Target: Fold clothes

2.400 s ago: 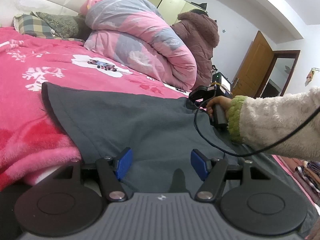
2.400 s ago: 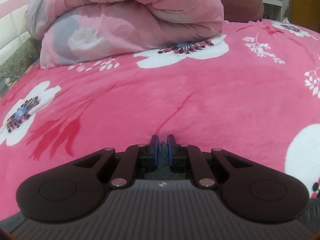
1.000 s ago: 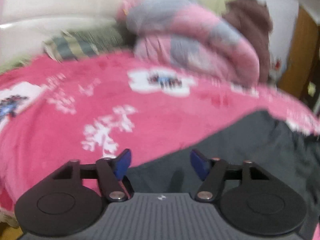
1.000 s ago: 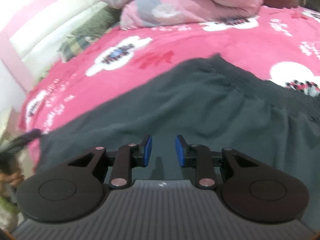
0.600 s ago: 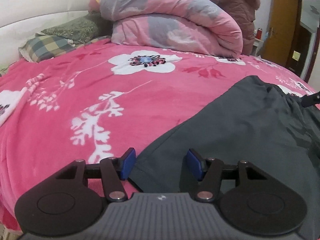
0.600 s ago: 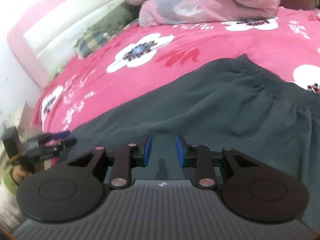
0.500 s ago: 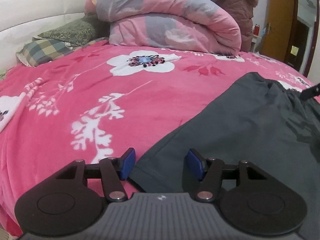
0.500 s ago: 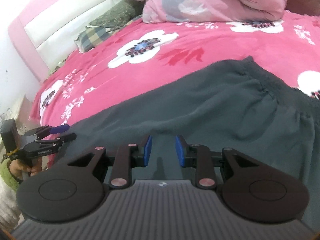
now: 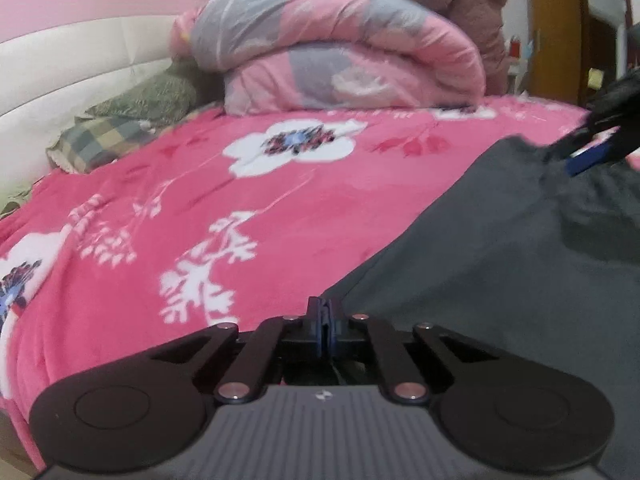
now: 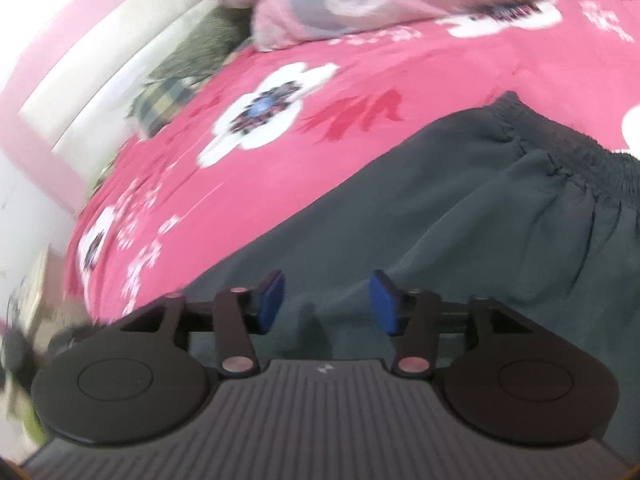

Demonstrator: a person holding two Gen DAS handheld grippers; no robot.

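Observation:
A dark grey garment [image 9: 500, 248] with an elastic waistband [image 10: 568, 148] lies spread on the pink flowered bedspread [image 9: 180, 200]. My left gripper [image 9: 323, 322] is shut, its blue pads pinching the garment's near corner at the hem edge. My right gripper [image 10: 326, 300] hovers over the garment's middle [image 10: 400, 208]; its jaws are opening, with cloth below them and nothing pressed between the pads. In the left wrist view the right gripper [image 9: 592, 152] shows as a blurred black shape with a blue pad above the waistband end.
A rolled pink and grey quilt [image 9: 340, 52] lies at the back of the bed, with a checked pillow [image 9: 104, 140] and a green pillow [image 9: 156, 96] against the white headboard [image 9: 72, 76]. A brown coat [image 9: 472, 8] and a wooden door [image 9: 560, 28] stand beyond.
The left gripper's jaws have shut on the garment's corner that lay between them. The right gripper's jaws have widened and it has slid sideways over the garment.

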